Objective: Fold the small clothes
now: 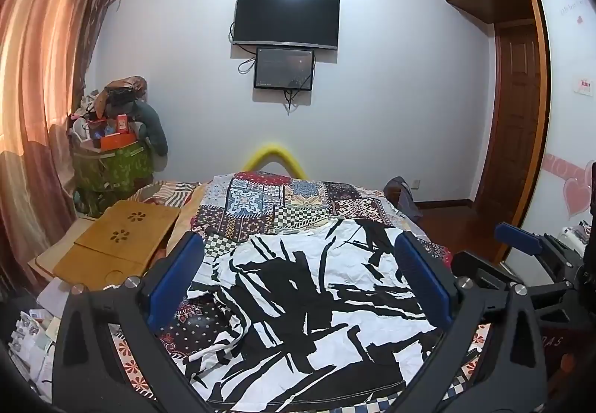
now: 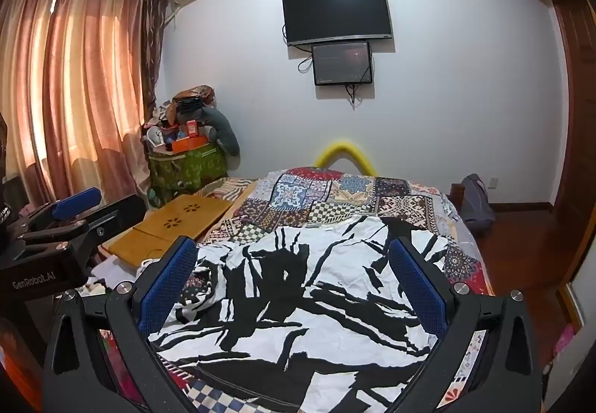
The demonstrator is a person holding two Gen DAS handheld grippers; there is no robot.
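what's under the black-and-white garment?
The black-and-white garment lies spread on a patchwork quilt, which shows around its far and left edges and at the near corner. Whatever lies beneath the garment's middle is covered; nothing bulges visibly.

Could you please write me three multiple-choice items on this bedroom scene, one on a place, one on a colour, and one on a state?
1. Where does the garment lie?
A. on the patchwork bedspread
B. on the wooden lap desk
C. on the floor

2. What colours is the garment?
A. red and green
B. black and white
C. plain blue

3. How do the left gripper and right gripper stand?
A. both shut on cloth
B. one open, one shut
C. both open, holding nothing

Answers: 1 A, the bedspread shows around its edges; 2 B, a bold black-and-white print; 3 C, the blue pads stand wide apart in each view.
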